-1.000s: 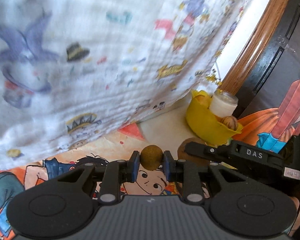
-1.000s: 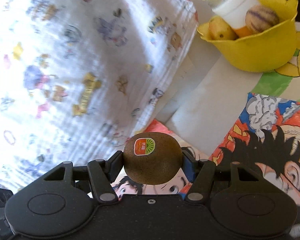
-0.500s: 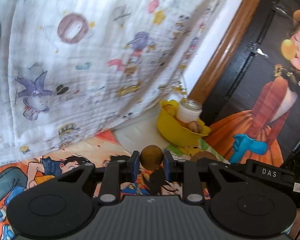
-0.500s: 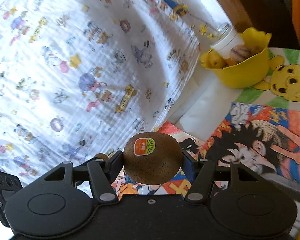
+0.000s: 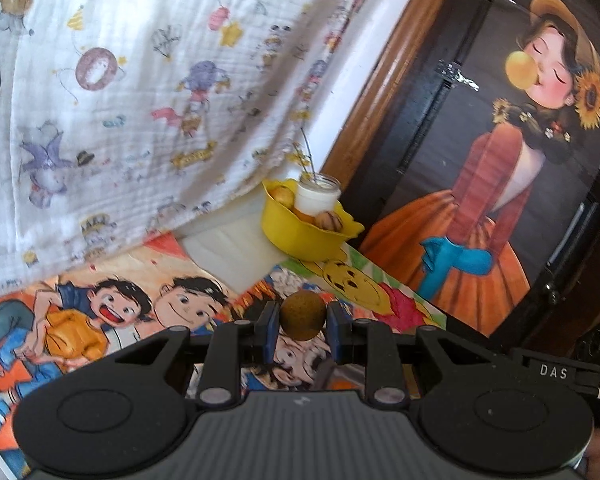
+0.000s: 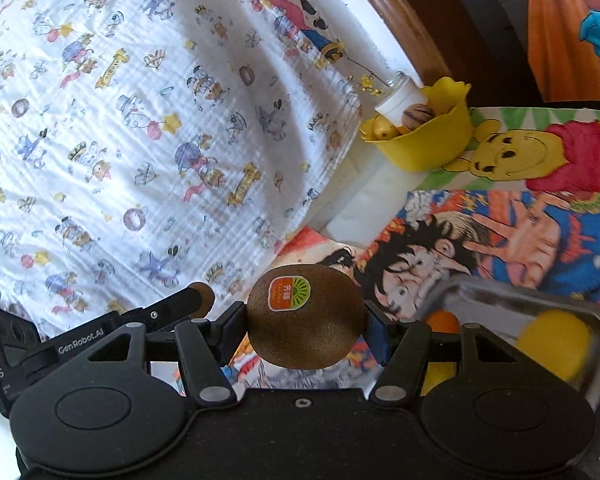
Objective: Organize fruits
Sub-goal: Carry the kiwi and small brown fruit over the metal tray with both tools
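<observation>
My left gripper (image 5: 302, 322) is shut on a small round brown fruit (image 5: 302, 315), held above the cartoon-print table cover. My right gripper (image 6: 305, 330) is shut on a brown kiwi (image 6: 305, 322) with an orange-green sticker. The left gripper with its fruit (image 6: 202, 299) shows at the left of the right wrist view. A yellow bowl (image 5: 300, 236) (image 6: 424, 142) at the back holds several fruits and a white jar (image 5: 317, 195). A metal tray (image 6: 536, 308) at lower right holds a yellow fruit (image 6: 552, 340) and an orange one (image 6: 444, 322).
A white cartoon-print cloth (image 5: 140, 100) hangs behind and to the left. A wooden frame (image 5: 388, 92) and a dark panel with a painted girl (image 5: 512, 160) stand on the right. Cartoon posters (image 6: 500, 232) cover the table.
Both grippers have pulled back from the yellow bowl, each still holding its fruit. The bowl looks smaller and farther. The metal tray has come into the right wrist view.
</observation>
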